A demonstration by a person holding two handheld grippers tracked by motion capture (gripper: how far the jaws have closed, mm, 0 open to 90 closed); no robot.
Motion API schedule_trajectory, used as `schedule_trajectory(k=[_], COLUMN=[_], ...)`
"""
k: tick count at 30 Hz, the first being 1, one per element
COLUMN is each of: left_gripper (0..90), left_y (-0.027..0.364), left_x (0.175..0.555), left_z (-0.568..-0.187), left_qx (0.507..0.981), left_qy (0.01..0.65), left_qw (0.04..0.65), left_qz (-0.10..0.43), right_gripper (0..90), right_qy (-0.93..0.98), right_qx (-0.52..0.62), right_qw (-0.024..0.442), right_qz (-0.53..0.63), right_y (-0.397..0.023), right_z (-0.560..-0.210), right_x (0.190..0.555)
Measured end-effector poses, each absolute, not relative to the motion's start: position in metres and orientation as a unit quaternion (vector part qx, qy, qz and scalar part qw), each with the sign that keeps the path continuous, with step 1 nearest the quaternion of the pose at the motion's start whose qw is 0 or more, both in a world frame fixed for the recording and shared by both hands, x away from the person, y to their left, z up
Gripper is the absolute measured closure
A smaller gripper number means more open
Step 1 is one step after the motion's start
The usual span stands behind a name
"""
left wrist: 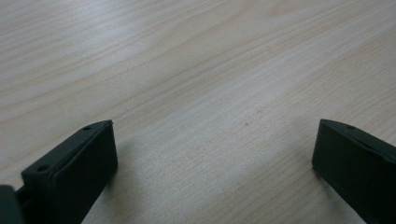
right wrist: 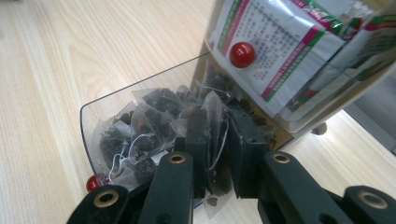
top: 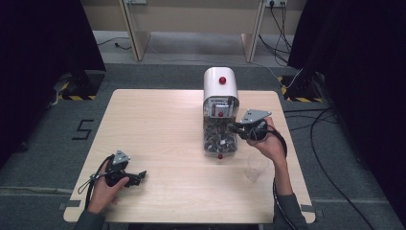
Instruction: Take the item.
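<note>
The right gripper (top: 235, 128) sits at the open drawer of the tea bag dispenser (top: 220, 86) in the high view, jaws reaching in from the right side over the pile of tea bags (top: 219, 139). A clear plastic cup (top: 256, 167) stands on the table (top: 158, 124) just in front of that hand. The left gripper (top: 139, 176) rests low near the table's front left corner, well apart from everything.

In the left gripper view the jaws stand wide apart with nothing but bare wood (left wrist: 201, 84) between them.

The right gripper view is the good one: the right gripper (right wrist: 219, 140) has its pads pinched tight on one pyramid tea bag (right wrist: 215, 154), string dangling, right above the clear drawer (right wrist: 93, 109) full of bags. A red knob (right wrist: 242, 54) sits on the dispenser front just above.
</note>
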State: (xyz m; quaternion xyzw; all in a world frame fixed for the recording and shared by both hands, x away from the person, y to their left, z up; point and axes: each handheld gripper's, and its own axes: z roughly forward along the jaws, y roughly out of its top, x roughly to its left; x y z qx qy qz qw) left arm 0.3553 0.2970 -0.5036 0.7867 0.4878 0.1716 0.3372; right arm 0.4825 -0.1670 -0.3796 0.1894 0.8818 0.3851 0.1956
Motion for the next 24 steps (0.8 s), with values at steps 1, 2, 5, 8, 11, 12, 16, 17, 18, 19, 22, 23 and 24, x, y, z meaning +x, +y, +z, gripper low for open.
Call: schedule_trajectory(k=[1,2,5,8,11,12,16,17,18,19,22,23,24], left_gripper=[0.0,0.0,0.0,0.0,0.0,0.0,0.0,0.0,0.0,0.0,0.0,0.0,0.0], left_y=[0.297,0.297,0.297,0.297,0.297,0.297,0.297,0.297,0.297,0.297,0.297,0.297,0.297], left_x=[0.355,0.355,0.355,0.355,0.355,0.355,0.355,0.355,0.355,0.355,0.355,0.355,0.355], left_z=[-0.504,-0.504,-0.504,-0.504,-0.504,-0.504,-0.504,-0.504,-0.504,-0.504,-0.504,-0.504,-0.504], left_qx=[0.787,0.787,0.787,0.787,0.787,0.787,0.787,0.787,0.787,0.787,0.787,0.787,0.787], left_qy=[0.488,0.488,0.488,0.488,0.488,0.488,0.488,0.488,0.488,0.488,0.488,0.488,0.488], left_qw=[0.337,0.337,0.337,0.337,0.337,0.337,0.337,0.337,0.337,0.337,0.337,0.337,0.337], left_qz=[0.172,0.172,0.172,0.172,0.172,0.172,0.172,0.172,0.172,0.172,0.172,0.172,0.172], right_gripper=[79.7,79.7,79.7,79.7,79.7,79.7,79.7,79.6,79.7,79.6,79.7,79.7,79.6], right_qy=[0.881,0.879,0.876,0.871,0.869,0.868,0.865,0.864,0.863,0.863,0.859,0.857,0.853], right_qx=[0.19,0.192,0.192,0.198,0.201,0.204,0.211,0.213,0.216,0.216,0.223,0.225,0.227], right_qw=[0.197,0.199,0.207,0.211,0.215,0.215,0.214,0.215,0.215,0.216,0.217,0.218,0.223], right_qz=[0.387,0.388,0.391,0.396,0.398,0.399,0.4,0.402,0.402,0.401,0.408,0.41,0.413], right_y=[-0.168,-0.17,-0.175,-0.18,-0.185,-0.186,-0.194,-0.196,-0.199,-0.2,-0.207,-0.21,-0.214], right_z=[-0.379,-0.377,-0.373,-0.369,-0.366,-0.366,-0.364,-0.364,-0.364,-0.364,-0.362,-0.362,-0.36], right_x=[0.482,0.481,0.478,0.476,0.472,0.471,0.466,0.465,0.464,0.463,0.46,0.459,0.456])
